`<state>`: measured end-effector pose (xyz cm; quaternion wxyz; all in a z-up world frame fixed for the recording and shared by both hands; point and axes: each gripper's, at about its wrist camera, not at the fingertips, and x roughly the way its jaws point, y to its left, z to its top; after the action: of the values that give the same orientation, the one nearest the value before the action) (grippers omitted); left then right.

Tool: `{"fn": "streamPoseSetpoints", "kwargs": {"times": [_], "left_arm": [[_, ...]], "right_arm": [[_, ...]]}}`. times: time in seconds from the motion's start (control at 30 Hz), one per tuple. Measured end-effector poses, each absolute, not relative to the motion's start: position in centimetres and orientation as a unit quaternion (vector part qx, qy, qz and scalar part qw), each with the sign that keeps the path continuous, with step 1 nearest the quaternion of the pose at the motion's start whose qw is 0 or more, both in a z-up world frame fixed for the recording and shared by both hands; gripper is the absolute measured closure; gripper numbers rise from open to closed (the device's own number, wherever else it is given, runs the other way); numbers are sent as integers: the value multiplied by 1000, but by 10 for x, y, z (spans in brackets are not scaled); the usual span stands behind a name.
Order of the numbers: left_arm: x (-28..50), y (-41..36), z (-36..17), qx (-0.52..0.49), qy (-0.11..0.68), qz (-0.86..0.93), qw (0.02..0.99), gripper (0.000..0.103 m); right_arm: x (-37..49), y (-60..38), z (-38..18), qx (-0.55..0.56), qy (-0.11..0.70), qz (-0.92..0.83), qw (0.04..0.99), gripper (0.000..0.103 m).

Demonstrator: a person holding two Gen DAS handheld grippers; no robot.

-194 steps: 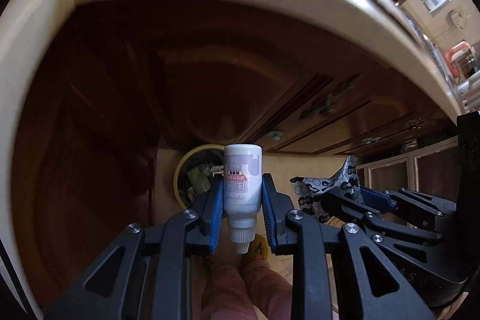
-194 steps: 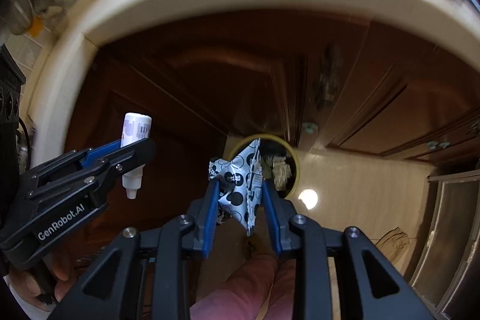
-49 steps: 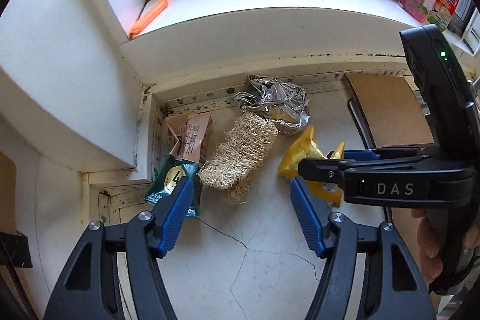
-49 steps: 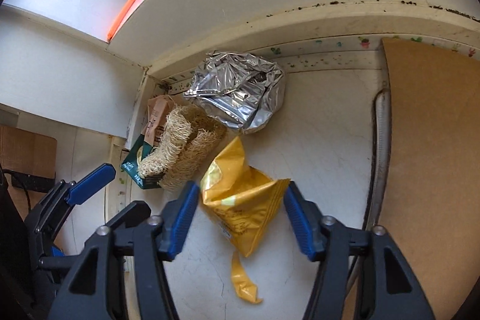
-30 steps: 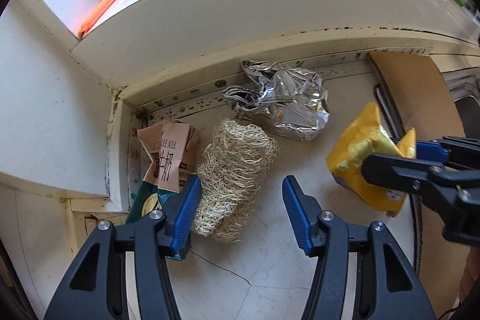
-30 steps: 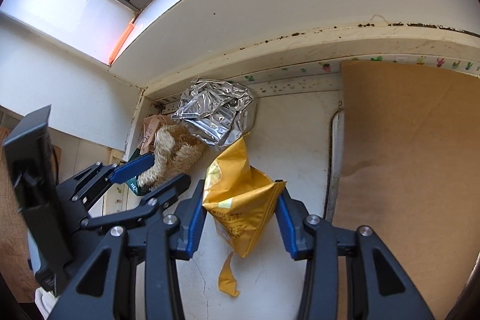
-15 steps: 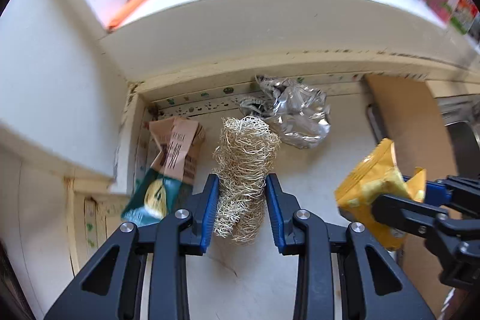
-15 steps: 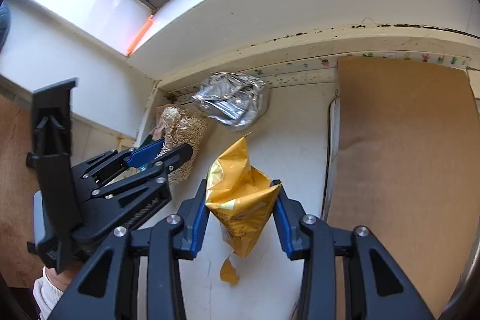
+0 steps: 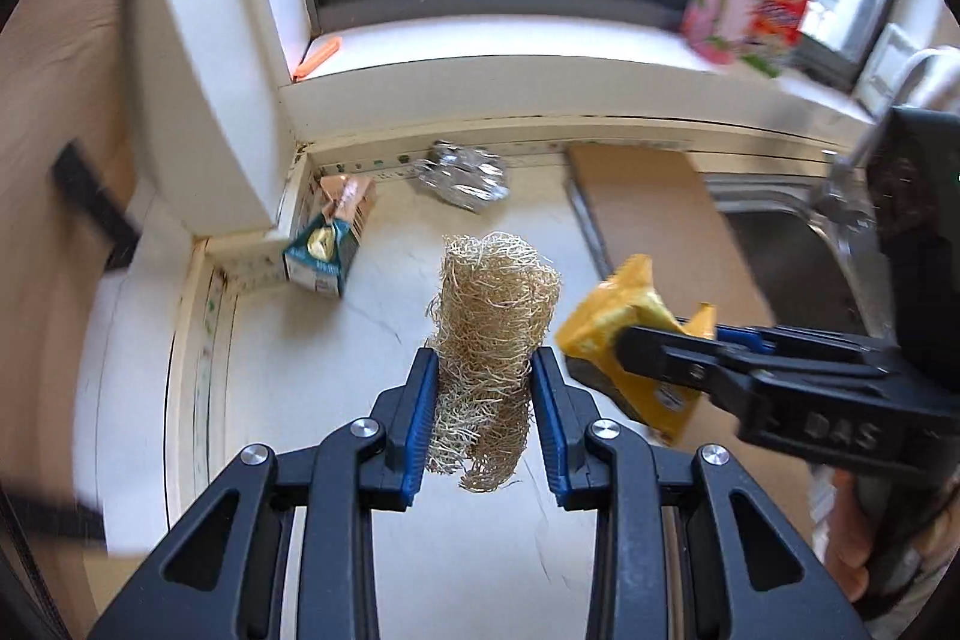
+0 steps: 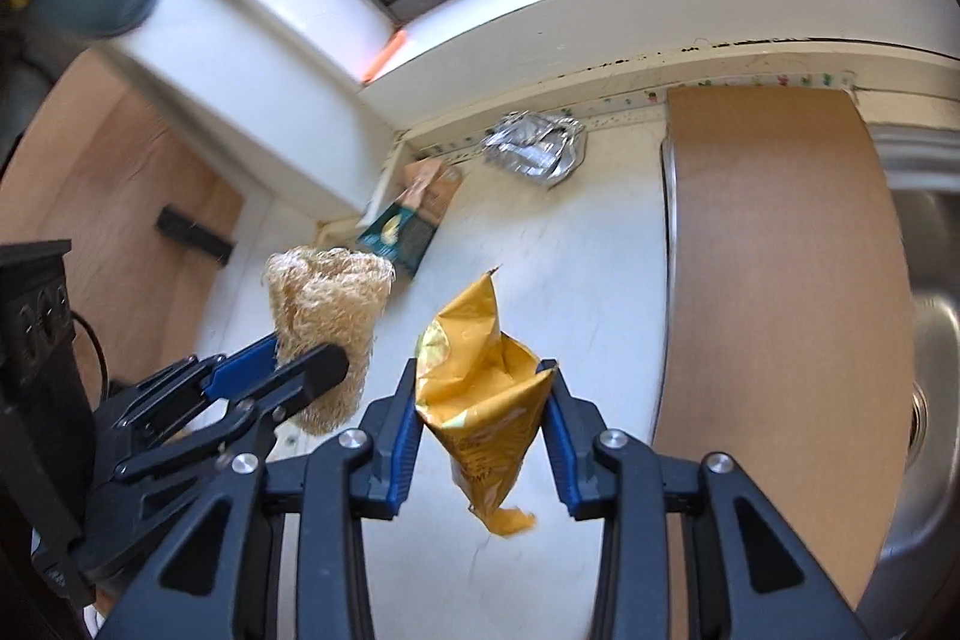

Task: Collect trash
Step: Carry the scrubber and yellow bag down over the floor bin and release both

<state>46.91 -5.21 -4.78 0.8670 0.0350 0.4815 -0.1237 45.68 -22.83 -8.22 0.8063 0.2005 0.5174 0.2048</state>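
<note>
The loofah (image 9: pixel 492 334) stands clear of the worktop (image 9: pixel 336 358), pinched between the 2 blue pads of the left gripper (image 9: pixel 483 400). Its long axis runs along the fingers, with the frayed lower end hanging back between them and the rounded top reaching well past their tips. Seen from the right wrist, the same loofah (image 10: pixel 327 316) sticks up out of the left gripper (image 10: pixel 300 364), which comes in from the left edge and tilts down toward the worktop.

The yellow bag (image 10: pixel 480 388) sits between the pads of the right gripper (image 10: pixel 483 412), whose fingers are closing on its crumpled sides. Its long axis also follows the fingers: the torn open mouth points forward beyond the tips, and the narrow tail dangles back beneath them. From the left wrist, the bag (image 9: pixel 624 340) shows to the right of the left fingers, with the right gripper (image 9: pixel 672 358) reaching in from the right edge, and part of a hand (image 9: pixel 852 538) on its handle.

Beyond both sets of fingertips, by the back wall, lie a crumpled foil wrapper (image 9: pixel 462 175) and, to its left in the corner, a flattened carton (image 9: pixel 330 238). Ahead and right of the fingers lies a brown board (image 10: pixel 780 340), with a sink (image 9: pixel 798 244) further right.
</note>
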Motion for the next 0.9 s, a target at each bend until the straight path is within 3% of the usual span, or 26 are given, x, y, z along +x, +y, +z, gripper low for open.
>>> {"fn": "streamPoseSetpoints", "kwargs": {"times": [0.5,0.9], "left_arm": [[244,-25,0,22,434,-177,883,74],[107,-5,-34,13,456,-188,870,74]], "right_arm": [[252,-197,-32,192,458,196,846,79],[108,-177,-54,166,478,161,847,80]]}}
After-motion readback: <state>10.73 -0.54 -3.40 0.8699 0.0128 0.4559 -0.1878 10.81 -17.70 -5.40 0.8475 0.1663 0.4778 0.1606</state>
